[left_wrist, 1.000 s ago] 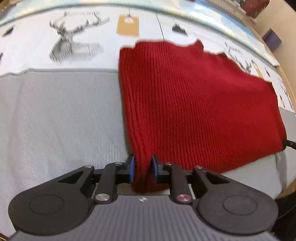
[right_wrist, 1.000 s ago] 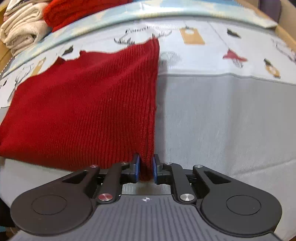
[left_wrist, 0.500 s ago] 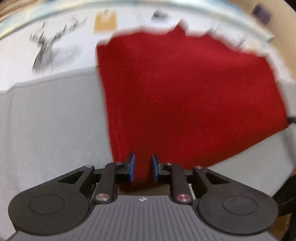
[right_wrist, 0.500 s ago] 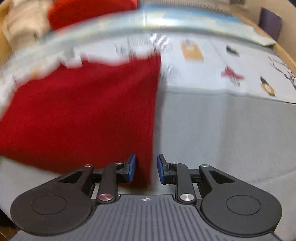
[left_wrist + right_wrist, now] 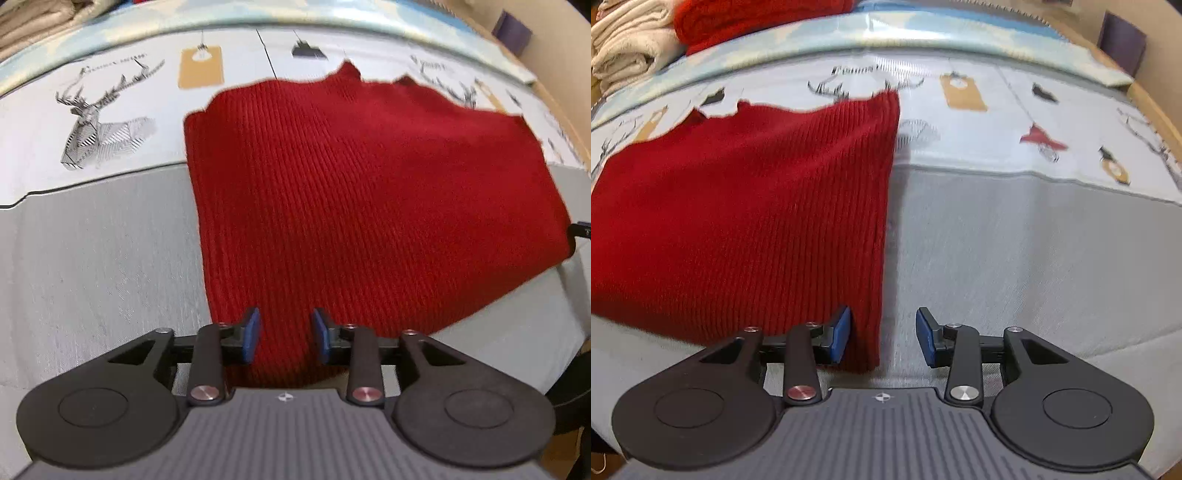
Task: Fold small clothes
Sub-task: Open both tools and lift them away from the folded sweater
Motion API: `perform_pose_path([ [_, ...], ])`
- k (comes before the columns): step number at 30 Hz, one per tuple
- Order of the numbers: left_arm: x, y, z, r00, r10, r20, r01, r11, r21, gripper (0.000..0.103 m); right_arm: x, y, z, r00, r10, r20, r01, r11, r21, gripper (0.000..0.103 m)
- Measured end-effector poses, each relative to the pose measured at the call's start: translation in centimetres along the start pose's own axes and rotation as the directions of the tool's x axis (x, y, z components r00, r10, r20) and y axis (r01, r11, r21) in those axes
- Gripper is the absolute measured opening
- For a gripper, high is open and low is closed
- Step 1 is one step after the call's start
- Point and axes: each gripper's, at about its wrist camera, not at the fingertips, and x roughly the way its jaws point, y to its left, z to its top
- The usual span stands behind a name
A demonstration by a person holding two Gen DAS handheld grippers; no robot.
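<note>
On the grey surface (image 5: pixel 92 258), both grippers' fingers, left gripper (image 5: pixel 286 338) and right gripper (image 5: pixel 882 338), have just been opening, pads clear of the red knit garment (image 5: pixel 369 192) between them.

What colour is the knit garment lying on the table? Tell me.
Red, in a ribbed knit. It shows best in the left wrist view.

We count one red knit (image 5: pixel 354 206) spread on the grey cloth (image 5: pixel 1034 258), two grippers at its near edge, one more red piece (image 5: pixel 757 18) and one beige stack (image 5: pixel 631 48) beyond it.
</note>
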Motion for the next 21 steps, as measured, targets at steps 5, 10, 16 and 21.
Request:
perform_pose_path([
  [5,-1.0,0.1,-0.1,0.999,0.03,0.029,-0.029,0.999,-0.03,0.049,-2.2,0.2,1.1,0.991,-0.043,0.128,0.038,0.998,0.042,0.046],
  [10,-1.5,0.8,0.4,0.998,0.053,0.031,-0.051,0.996,-0.066,0.05,-3.8,1.6,2.3,0.979,-0.039,0.201,0.03,0.998,0.046,0.051],
  [16,-1.8,1.3,0.2,0.998,0.054,0.034,-0.051,0.996,-0.079,0.05,-5.1,4.5,3.3,0.971,-0.013,0.238,0.011,1.0,0.008,0.051],
  [21,-2.0,1.4,0.1,0.998,0.052,0.038,-0.049,0.996,-0.08,0.051,-6.1,7.6,4.2,0.964,0.019,0.267,-0.014,1.0,-0.021,0.051],
])
